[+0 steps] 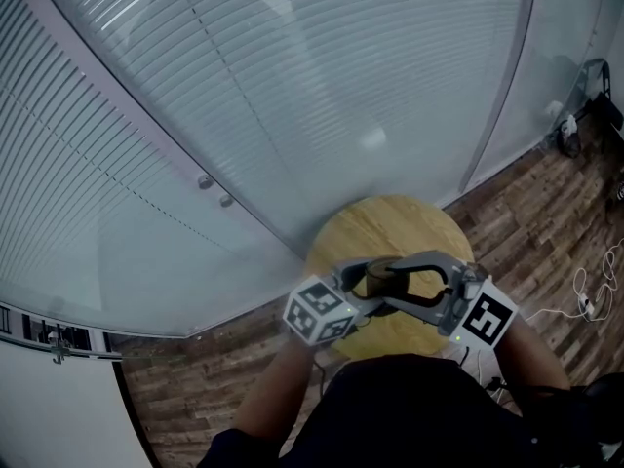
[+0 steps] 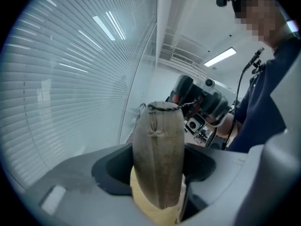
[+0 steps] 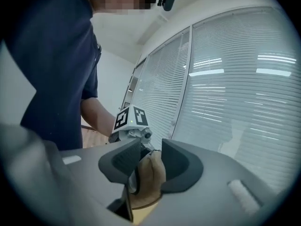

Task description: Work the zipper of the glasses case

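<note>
A tan-brown fabric glasses case [image 2: 159, 159] stands end-on between the jaws of my left gripper [image 2: 157, 173], which is shut on it. A twisted dark zipper cord [image 2: 164, 107] runs over its top end. In the head view both grippers meet above the round wooden table [image 1: 390, 224], with the case [image 1: 388, 281] dark between them. The other end of the case [image 3: 148, 180] sits in the gap of my right gripper [image 3: 150, 161], whose jaws stand apart around it without a clear squeeze. A silvery zipper edge shows by its left jaw.
A glass wall with white blinds [image 1: 244, 86] curves behind the table. The wooden floor [image 1: 546, 213] has white cables and a dark stand at the right. The person's dark-sleeved arms and body fill the bottom of the head view.
</note>
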The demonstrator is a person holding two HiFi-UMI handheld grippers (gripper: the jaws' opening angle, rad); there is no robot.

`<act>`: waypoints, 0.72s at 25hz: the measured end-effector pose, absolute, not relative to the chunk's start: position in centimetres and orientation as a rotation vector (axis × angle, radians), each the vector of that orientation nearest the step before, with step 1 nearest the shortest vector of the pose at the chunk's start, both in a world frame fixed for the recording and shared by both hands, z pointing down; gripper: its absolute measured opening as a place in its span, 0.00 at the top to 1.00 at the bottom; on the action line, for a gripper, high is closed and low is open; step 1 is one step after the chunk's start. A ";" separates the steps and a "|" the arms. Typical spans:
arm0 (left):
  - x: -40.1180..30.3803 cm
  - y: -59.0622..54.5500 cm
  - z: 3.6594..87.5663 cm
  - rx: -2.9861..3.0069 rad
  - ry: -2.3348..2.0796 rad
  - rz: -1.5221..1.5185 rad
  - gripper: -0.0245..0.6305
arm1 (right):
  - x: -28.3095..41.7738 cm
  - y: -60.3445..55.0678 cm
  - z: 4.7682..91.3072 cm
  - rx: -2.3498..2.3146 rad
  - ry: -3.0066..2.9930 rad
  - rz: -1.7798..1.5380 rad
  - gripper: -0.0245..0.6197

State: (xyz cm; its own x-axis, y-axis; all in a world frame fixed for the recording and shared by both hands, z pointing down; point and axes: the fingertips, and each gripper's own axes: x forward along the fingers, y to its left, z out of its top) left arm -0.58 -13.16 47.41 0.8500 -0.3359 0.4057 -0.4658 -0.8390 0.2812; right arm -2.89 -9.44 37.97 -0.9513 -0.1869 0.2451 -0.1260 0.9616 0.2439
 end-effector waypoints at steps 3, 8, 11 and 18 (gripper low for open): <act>-0.3 -12.7 46.9 2.648 -0.561 0.479 0.51 | -2.9 -9.8 38.2 0.242 -2.818 -0.352 0.77; 0.0 -12.1 46.6 2.668 -0.526 0.515 0.51 | -2.9 -9.9 38.4 0.227 -2.798 -0.390 0.80; 0.1 -11.9 46.5 2.675 -0.517 0.526 0.51 | -2.6 -9.7 38.1 0.210 -2.826 -0.335 0.85; -0.3 -11.0 46.6 2.713 -0.454 0.503 0.51 | -2.8 -9.5 37.2 0.133 -2.936 -0.219 0.94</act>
